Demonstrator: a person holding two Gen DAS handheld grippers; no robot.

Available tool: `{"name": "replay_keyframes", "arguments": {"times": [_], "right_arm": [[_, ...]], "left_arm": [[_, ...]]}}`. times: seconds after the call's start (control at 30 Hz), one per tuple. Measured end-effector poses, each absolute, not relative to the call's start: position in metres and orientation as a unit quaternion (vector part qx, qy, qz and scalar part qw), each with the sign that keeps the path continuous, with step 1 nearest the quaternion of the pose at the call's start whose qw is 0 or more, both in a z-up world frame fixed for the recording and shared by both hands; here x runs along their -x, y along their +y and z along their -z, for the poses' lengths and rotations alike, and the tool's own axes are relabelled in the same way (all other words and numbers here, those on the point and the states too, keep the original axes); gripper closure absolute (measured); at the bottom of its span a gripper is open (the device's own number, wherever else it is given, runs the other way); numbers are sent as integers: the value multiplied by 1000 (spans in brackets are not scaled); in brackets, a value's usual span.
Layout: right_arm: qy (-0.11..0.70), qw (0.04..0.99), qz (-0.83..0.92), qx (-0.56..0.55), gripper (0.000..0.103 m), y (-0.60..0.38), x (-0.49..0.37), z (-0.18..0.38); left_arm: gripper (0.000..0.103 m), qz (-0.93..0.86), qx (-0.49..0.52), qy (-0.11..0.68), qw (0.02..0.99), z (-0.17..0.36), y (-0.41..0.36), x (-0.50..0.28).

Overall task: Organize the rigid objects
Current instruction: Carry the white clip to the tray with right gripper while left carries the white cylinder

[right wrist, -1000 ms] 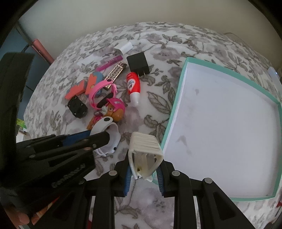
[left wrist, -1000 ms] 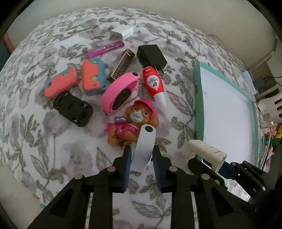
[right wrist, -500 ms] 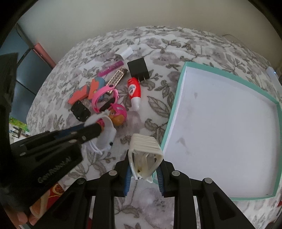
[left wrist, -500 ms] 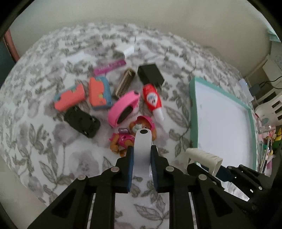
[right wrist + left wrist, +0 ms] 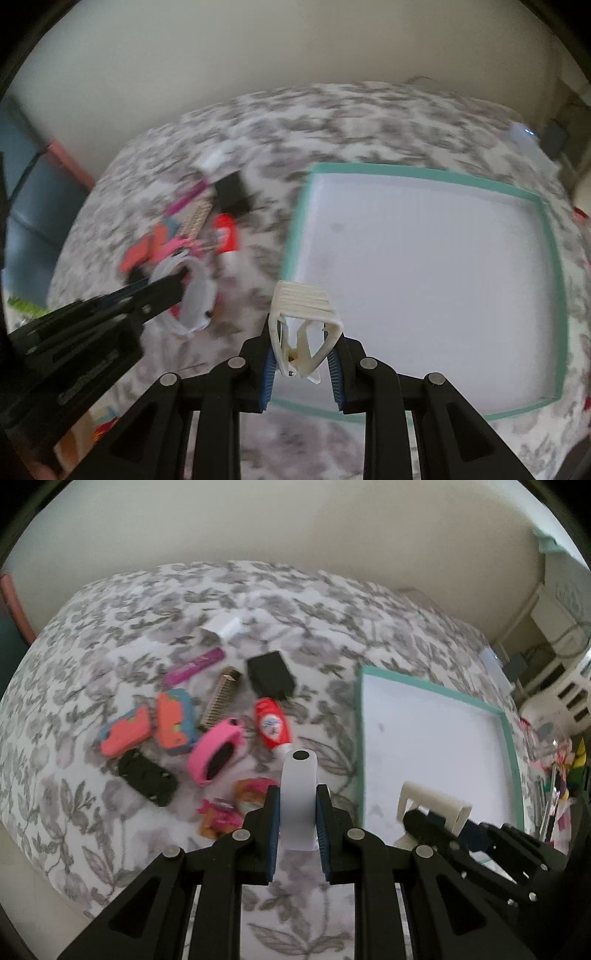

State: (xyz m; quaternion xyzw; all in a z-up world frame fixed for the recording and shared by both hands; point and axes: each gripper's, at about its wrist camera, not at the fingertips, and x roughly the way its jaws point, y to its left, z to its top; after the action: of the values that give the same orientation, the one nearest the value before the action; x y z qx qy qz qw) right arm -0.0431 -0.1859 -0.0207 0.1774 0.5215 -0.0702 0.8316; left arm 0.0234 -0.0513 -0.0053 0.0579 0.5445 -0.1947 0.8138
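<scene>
Right wrist view shows your right gripper (image 5: pixel 301 363) clamping the cream hair claw clip (image 5: pixel 303 321) over the teal tray (image 5: pixel 550 236), while your left gripper (image 5: pixel 297 836) pinches the white wristband (image 5: pixel 298 797), both poised for dropping in.

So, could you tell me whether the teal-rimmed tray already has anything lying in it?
Empty. The tray's white floor is bare in both views; the cream clip is above it, clamped in the right gripper.
</scene>
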Motion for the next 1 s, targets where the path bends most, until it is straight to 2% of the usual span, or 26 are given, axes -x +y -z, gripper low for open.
{"name": "replay_keyframes", "arguments": {"times": [0.4,0.57,0.87,0.97,1.0], "right_arm": [[493,791,247,-266,77,-288,80,34],[486,784,283,-263,77,-301,89,34],[486,786,296,-243,76,-296,89,30],[487,787,297,-236,67,-295,87,29],[487,787,297,-234,57,-295,87,29]], "left_arm": [[84,253,-81,537,800,8,-146,-13],[84,265,-70,559,782,28,-155,-11],[82,266,-94,535,797,19,-149,-2],[71,267,-97,528,800,16,-148,-3],[61,267,-95,527,801,15,-148,-3]]}}
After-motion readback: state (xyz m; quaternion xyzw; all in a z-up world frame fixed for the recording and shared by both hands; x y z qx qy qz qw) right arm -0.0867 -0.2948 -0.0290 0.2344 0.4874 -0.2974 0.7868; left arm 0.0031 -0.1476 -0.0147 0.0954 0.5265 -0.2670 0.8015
